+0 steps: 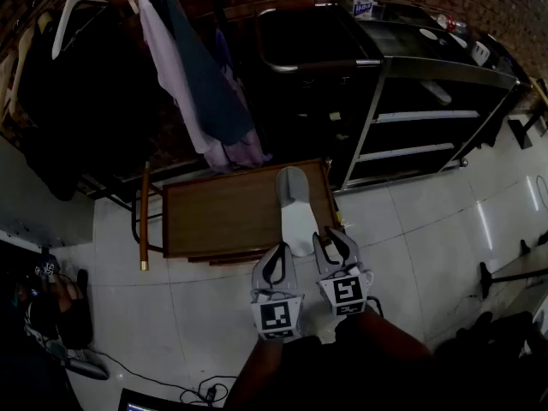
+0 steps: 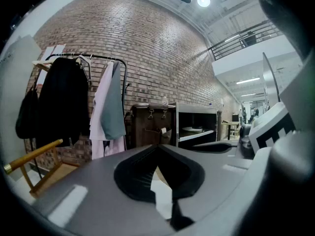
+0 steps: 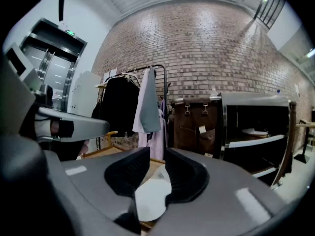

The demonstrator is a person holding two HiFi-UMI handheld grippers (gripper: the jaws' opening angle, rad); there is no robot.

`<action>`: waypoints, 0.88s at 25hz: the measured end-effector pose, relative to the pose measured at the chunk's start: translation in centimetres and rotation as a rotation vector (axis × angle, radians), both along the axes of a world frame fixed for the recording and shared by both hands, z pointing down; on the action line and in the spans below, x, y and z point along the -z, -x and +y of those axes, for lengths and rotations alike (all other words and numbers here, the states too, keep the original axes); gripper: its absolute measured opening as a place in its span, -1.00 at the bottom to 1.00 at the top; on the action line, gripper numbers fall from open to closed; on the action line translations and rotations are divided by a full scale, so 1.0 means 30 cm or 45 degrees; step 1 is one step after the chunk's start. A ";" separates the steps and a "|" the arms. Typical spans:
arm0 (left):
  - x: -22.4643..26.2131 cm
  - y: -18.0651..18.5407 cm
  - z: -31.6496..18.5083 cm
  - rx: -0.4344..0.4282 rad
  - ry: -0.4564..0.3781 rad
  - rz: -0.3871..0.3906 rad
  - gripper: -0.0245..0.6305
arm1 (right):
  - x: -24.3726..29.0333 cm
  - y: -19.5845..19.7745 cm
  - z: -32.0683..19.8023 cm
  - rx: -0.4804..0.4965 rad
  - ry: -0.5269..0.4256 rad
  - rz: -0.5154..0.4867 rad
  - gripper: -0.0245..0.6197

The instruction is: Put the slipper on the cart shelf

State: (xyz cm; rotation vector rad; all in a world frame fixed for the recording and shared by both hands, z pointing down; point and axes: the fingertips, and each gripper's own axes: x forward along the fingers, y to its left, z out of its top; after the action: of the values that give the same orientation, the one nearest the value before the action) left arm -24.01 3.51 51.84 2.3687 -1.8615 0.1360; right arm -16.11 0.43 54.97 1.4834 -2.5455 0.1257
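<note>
Lying on the wooden bench (image 1: 214,212), the white slipper (image 1: 295,217) is not yet grasped, so the task appears to be at its first step: pick-up, carry and placement on the cart shelf (image 1: 428,116) are all left to do. The right gripper (image 1: 334,236) sits just beside the slipper's near end, jaws slightly spread and pinching nothing. The left gripper (image 1: 277,251) sits at the other side of that end, jaws pressed together at the tips and empty.

White slipper (image 1: 297,217) flat on wooden table (image 1: 223,212)
</note>
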 end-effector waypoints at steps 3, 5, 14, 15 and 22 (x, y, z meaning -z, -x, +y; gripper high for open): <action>-0.022 0.011 -0.003 0.008 0.020 -0.001 -0.88 | -0.074 -0.015 -0.008 -0.026 0.089 -0.015 -0.58; -0.039 0.020 -0.010 0.015 0.033 -0.001 -0.88 | -0.135 -0.033 -0.026 -0.065 0.184 -0.066 -0.53; -0.068 0.034 -0.012 0.047 0.059 0.023 -0.88 | -0.445 -0.057 -0.005 -0.242 0.735 -0.397 -0.11; -0.074 0.031 -0.012 0.050 0.062 0.025 -0.88 | -0.469 -0.053 -0.002 -0.251 0.766 -0.408 -0.10; -0.114 0.042 0.009 0.070 0.099 0.020 -0.88 | -0.644 -0.025 0.008 -0.353 1.051 -0.602 -0.06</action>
State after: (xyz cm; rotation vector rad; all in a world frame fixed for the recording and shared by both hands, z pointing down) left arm -25.27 3.77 55.26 2.2593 -1.8761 0.1804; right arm -15.36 0.69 74.28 1.5145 -2.0738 1.5053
